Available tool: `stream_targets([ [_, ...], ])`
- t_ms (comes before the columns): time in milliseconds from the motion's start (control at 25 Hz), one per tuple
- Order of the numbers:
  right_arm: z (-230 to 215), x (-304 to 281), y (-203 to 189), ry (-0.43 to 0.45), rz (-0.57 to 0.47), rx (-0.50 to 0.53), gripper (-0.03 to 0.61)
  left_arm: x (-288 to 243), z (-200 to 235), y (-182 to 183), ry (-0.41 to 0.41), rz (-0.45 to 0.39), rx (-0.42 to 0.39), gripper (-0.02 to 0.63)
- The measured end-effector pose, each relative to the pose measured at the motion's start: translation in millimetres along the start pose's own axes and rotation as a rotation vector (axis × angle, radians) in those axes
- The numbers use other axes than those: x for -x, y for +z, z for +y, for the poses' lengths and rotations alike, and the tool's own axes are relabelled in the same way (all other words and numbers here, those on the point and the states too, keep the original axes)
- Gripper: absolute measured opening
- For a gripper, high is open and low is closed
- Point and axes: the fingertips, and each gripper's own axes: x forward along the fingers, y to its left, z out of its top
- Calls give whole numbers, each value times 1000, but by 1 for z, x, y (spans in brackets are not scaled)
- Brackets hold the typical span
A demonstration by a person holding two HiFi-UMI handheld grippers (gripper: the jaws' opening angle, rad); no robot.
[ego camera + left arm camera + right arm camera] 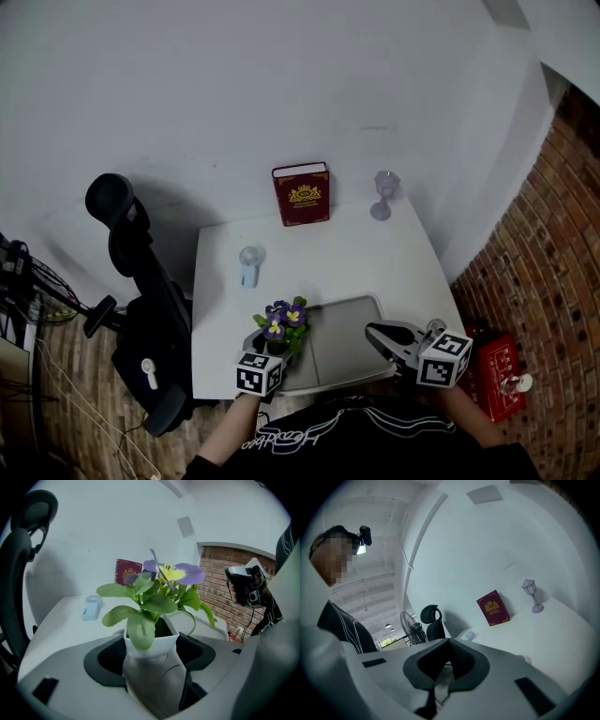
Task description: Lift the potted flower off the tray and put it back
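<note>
Grey tray's point(349, 330) left edge: left fingers point(104, 662) grip potted flower point(151, 640); right fingers point(465, 660) closed, empty

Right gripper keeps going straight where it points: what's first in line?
Likely nothing on the table: the right gripper aims across the tray, missing the potted flower, toward the office chair beyond. Depth is unclear.

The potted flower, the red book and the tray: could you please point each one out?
potted flower point(164, 646): left gripper view, white pot's front wall.
red book point(301, 195): head view, middle of its cover.
tray point(337, 347): head view, its bare grey floor.
</note>
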Motion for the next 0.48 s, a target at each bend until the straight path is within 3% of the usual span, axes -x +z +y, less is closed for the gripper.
stream_targets([
  [480,29,9,-16,-61,-7,-53,0,21,-2,-10,-11,16,-38,350],
])
